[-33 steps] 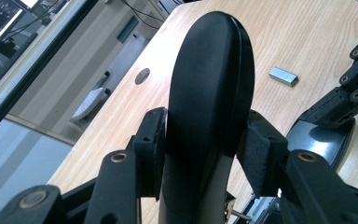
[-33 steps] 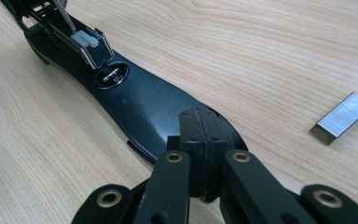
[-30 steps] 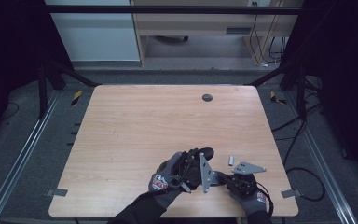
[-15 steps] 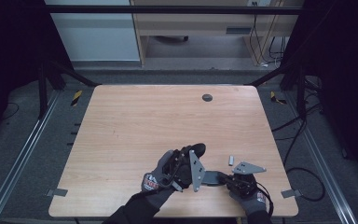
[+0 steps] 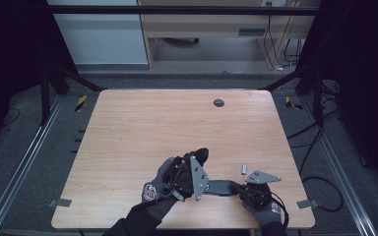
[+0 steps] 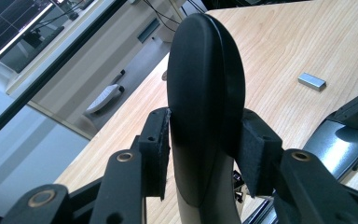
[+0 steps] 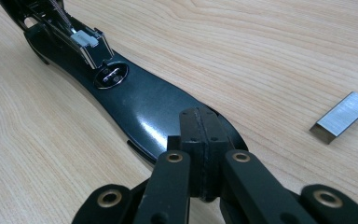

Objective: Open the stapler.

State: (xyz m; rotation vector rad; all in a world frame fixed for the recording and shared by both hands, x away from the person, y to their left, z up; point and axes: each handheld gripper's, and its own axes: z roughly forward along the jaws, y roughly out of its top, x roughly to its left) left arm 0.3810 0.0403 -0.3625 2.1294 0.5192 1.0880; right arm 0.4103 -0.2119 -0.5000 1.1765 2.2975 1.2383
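Since the earlier frame the left gripper [image 5: 197, 167] has swung leftward, lifting the stapler's black top arm [image 6: 205, 93] with it while its jaws have just been closing; the pads now pinch that arm from both sides. The right gripper [image 5: 243, 189], near the table's [image 5: 142, 123] near right edge, has its jaws pressed together on the end of the stapler's glossy base [image 7: 144, 107], holding it flat on the wood. A small block of staples [image 7: 342, 116] lies apart, right of the base.
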